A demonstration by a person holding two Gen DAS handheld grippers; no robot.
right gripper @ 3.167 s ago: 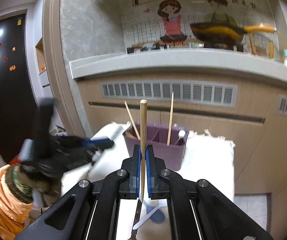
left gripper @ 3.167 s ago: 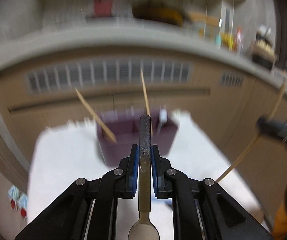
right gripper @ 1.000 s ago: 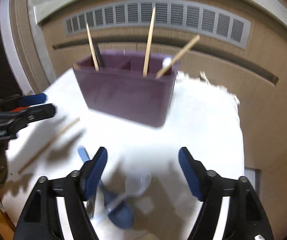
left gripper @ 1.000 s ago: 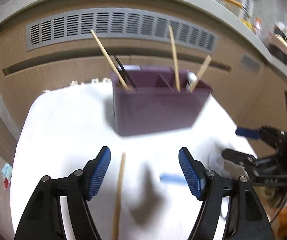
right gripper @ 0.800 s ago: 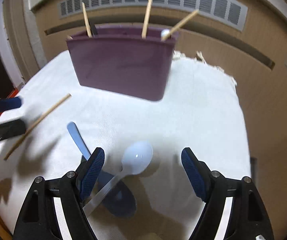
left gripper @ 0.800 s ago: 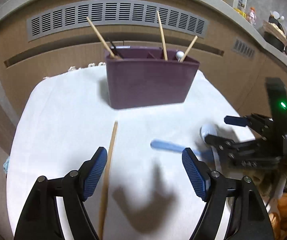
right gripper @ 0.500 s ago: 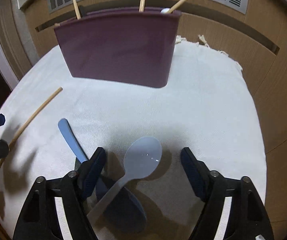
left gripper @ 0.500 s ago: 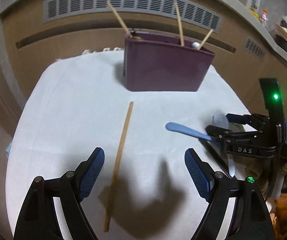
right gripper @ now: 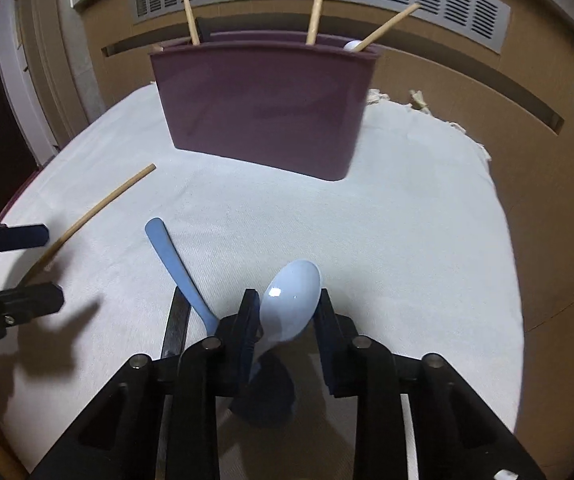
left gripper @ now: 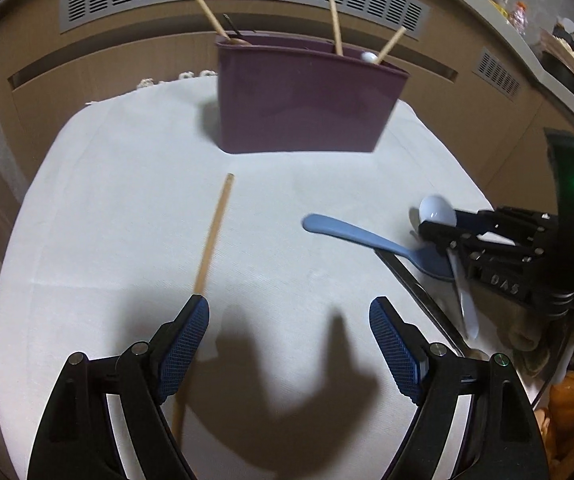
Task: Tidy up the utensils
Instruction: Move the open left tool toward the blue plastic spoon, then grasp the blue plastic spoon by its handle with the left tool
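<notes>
Right wrist view showed the right gripper (right gripper: 285,312) with its jaws just closing around the pale blue plastic spoon (right gripper: 291,300), one on each side of the bowl; whether the pads already pressed on it could not be told. That spoon lay near the front edge of the white cloth-covered table (right gripper: 407,220), its handle crossing a darker blue plastic spoon (right gripper: 175,264) and a dark metal utensil (right gripper: 175,320) just beside it. A good pickup would probably need the jaws to seat lower, toward the neck, since the rounded bowl could slip, and a straight lift to avoid dragging the blue spoon along.

The left gripper (left gripper: 287,344) hung wide open, holding nothing, over the loose wooden chopstick (left gripper: 211,240) lying toward the cloth's left edge; its left finger (left gripper: 185,340) sat over the stick, so it seemed to need shifting sideways to straddle it before closing. The purple plastic utensil holder (left gripper: 303,100) stood at the far edge, already holding three chopsticks.
</notes>
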